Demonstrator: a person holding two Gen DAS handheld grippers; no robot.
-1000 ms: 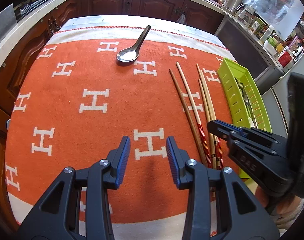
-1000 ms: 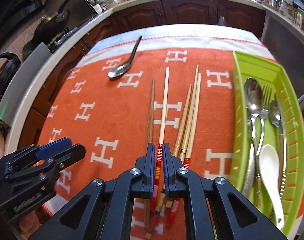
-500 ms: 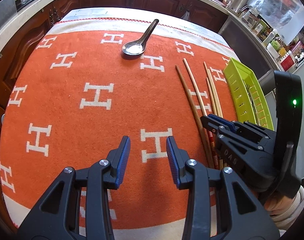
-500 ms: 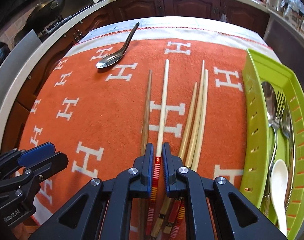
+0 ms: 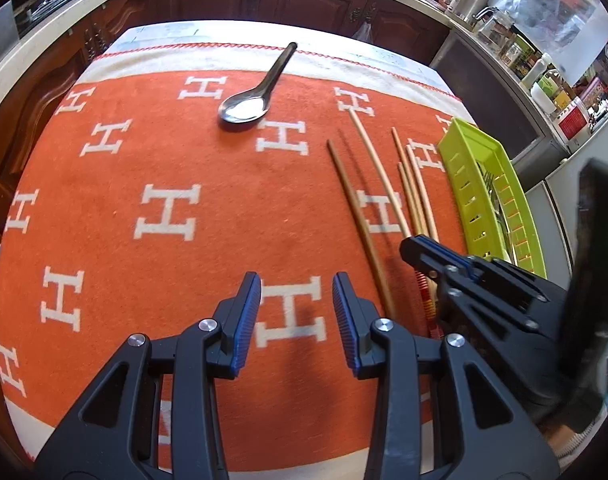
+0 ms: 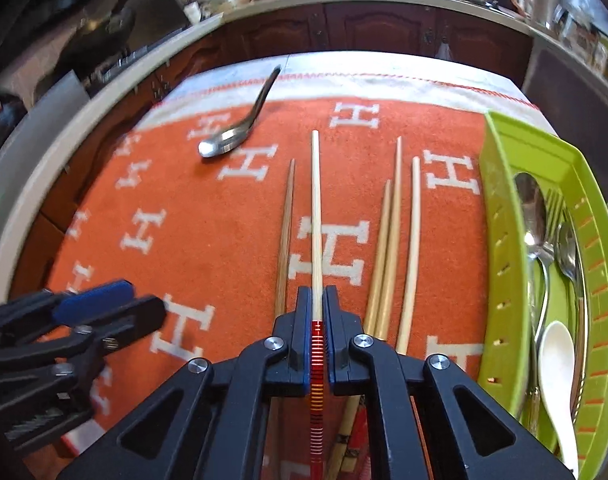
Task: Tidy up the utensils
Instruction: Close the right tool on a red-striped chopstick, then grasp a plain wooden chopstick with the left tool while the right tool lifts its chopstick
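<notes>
Right gripper (image 6: 317, 312): jaws just closed, pinching pale chopstick (image 6: 316, 208) at its red-banded near end; chopstick points far across orange blanket (image 5: 207, 184).
Left gripper (image 5: 296, 312): jaws spread, nothing between, over blanket left of chopsticks.
Brown chopstick (image 6: 285, 232): flat, just left of pinched one.
Three pale chopsticks (image 6: 392, 240): flat, right of it.
Black spoon (image 5: 255, 92): far centre on blanket.
Green basket (image 6: 500, 216): right edge; holds metal spoons (image 6: 534, 216), fork (image 6: 554, 208), white spoon (image 6: 556, 364).
</notes>
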